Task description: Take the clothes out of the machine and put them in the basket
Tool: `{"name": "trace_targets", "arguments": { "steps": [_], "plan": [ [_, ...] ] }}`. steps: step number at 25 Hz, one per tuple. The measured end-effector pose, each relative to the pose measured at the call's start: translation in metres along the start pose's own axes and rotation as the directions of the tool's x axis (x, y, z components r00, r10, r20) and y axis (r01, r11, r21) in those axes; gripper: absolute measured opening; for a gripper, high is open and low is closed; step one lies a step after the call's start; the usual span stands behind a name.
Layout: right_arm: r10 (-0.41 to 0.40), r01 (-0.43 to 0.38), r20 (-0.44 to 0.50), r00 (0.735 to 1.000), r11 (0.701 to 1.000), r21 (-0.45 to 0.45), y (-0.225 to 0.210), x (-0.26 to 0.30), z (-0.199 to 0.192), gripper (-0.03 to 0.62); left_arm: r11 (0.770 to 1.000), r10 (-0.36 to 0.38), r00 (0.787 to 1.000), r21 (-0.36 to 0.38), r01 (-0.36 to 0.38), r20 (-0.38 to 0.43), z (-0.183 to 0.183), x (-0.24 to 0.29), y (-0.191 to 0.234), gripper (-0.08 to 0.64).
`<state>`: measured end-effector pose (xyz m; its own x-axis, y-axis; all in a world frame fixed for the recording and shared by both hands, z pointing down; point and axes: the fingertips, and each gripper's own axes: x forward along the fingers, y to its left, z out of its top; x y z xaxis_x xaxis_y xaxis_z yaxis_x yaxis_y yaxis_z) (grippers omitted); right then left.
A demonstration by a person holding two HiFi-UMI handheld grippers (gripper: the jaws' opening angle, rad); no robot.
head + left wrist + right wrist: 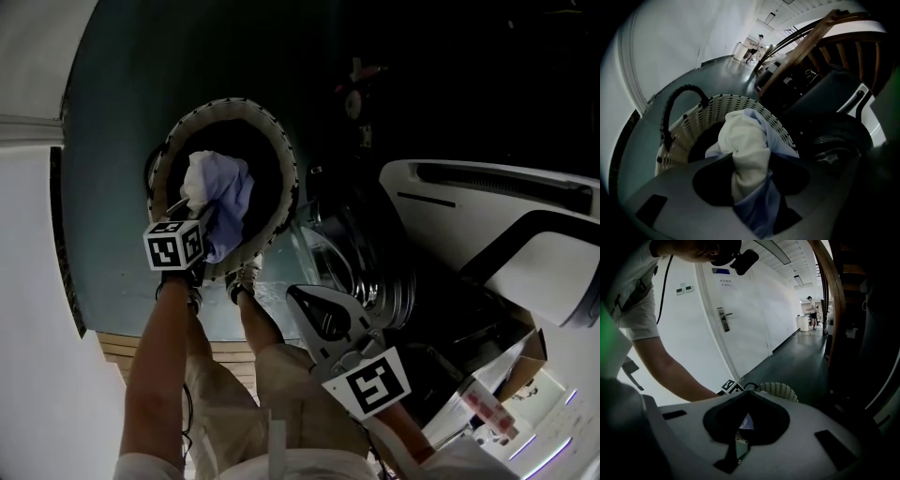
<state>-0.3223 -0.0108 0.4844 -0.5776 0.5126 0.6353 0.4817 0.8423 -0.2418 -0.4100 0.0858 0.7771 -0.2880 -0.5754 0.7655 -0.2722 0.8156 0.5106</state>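
A woven white basket [281, 150] with a black handle [670, 112] stands on the dark floor. A bundle of white and pale blue clothes [220, 192] hangs into it. My left gripper [190, 211] is shut on this bundle just above the basket's rim [722, 101]. The cloth [743, 140] runs up between the jaws, which meet at my left gripper [750, 180]. My right gripper [300, 300] hangs lower right, beside the washing machine's open drum [380, 281], shut and holding nothing. In the right gripper view the tips of my right gripper [746, 393] meet, and the basket [780, 390] shows beyond them.
The machine's glass door [319, 248] stands open between basket and drum. White appliance tops [487, 202] lie to the right. The person's legs and shoes [244, 277] are beside the basket. A white wall [37, 281] and a door with a handle [723, 317] bound the left.
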Motion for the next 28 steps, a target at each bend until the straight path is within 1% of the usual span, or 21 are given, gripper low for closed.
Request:
{"name": "trace_targets", "arguments": {
  "steps": [1, 3, 5, 8, 11, 14, 18, 20, 21, 22, 24, 26, 28],
  "plan": [
    [0.003, -0.003, 0.008, 1.0, 1.0, 0.004, -0.002, 0.001, 0.002, 0.012, 1.0, 0.01, 1.0, 0.008, -0.01, -0.007, -0.001, 0.0, 0.001, 0.241],
    [0.012, -0.013, 0.029, 1.0, 1.0, 0.006, -0.004, 0.002, 0.009, 0.012, 0.998, 0.047, 0.999, 0.05, -0.046, -0.02, -0.001, -0.005, 0.005, 0.306],
    [0.019, -0.019, 0.042, 0.999, 1.0, 0.009, -0.003, 0.002, 0.016, 0.012, 0.993, 0.076, 0.997, 0.087, -0.074, -0.021, 0.002, -0.013, 0.008, 0.346],
    [0.015, -0.015, 0.036, 0.999, 1.0, 0.006, -0.004, 0.002, 0.02, 0.012, 0.993, 0.085, 0.996, 0.082, -0.085, -0.001, 0.011, -0.022, 0.013, 0.356],
    [0.001, -0.001, 0.054, 0.999, 1.0, -0.002, -0.007, 0.0, 0.029, 0.012, 0.99, 0.107, 0.993, 0.087, -0.111, 0.047, 0.03, -0.037, 0.016, 0.354],
    [-0.012, 0.013, 0.077, 0.997, 1.0, -0.019, -0.005, -0.005, 0.044, 0.012, 0.985, 0.125, 0.988, 0.11, -0.135, 0.094, 0.054, -0.061, 0.016, 0.313],
    [-0.031, 0.037, 0.099, 0.995, 0.998, -0.057, 0.007, -0.016, 0.074, 0.012, 0.986, 0.125, 0.98, 0.09, -0.14, 0.152, 0.079, -0.105, 0.009, 0.258],
    [-0.039, 0.048, 0.119, 0.992, 0.996, -0.075, 0.015, -0.024, 0.094, 0.012, 0.988, 0.119, 0.975, 0.075, -0.135, 0.186, 0.093, -0.129, 0.002, 0.213],
    [-0.042, 0.053, 0.129, 0.991, 0.995, -0.083, 0.02, -0.028, 0.104, 0.012, 0.989, 0.117, 0.972, 0.064, -0.133, 0.206, 0.101, -0.142, -0.002, 0.166],
    [-0.046, 0.059, 0.14, 0.989, 0.994, -0.092, 0.025, -0.032, 0.114, 0.012, 0.99, 0.116, 0.967, 0.05, -0.131, 0.228, 0.109, -0.156, -0.006, 0.127],
    [-0.052, 0.069, 0.162, 0.986, 0.992, -0.105, 0.036, -0.039, 0.133, 0.012, 0.992, 0.113, 0.954, 0.019, -0.123, 0.276, 0.125, -0.185, -0.014, 0.075],
    [-0.053, 0.077, 0.185, 0.981, 0.989, -0.128, 0.047, -0.044, 0.153, 0.012, 0.994, 0.106, 0.939, 0.0, -0.112, 0.328, 0.144, -0.215, -0.023, 0.043],
    [-0.046, 0.083, 0.215, 0.976, 0.983, -0.167, 0.06, -0.048, 0.175, 0.012, 0.995, 0.094, 0.921, 0.001, -0.102, 0.378, 0.163, -0.249, -0.03, 0.017]
  ]
}}
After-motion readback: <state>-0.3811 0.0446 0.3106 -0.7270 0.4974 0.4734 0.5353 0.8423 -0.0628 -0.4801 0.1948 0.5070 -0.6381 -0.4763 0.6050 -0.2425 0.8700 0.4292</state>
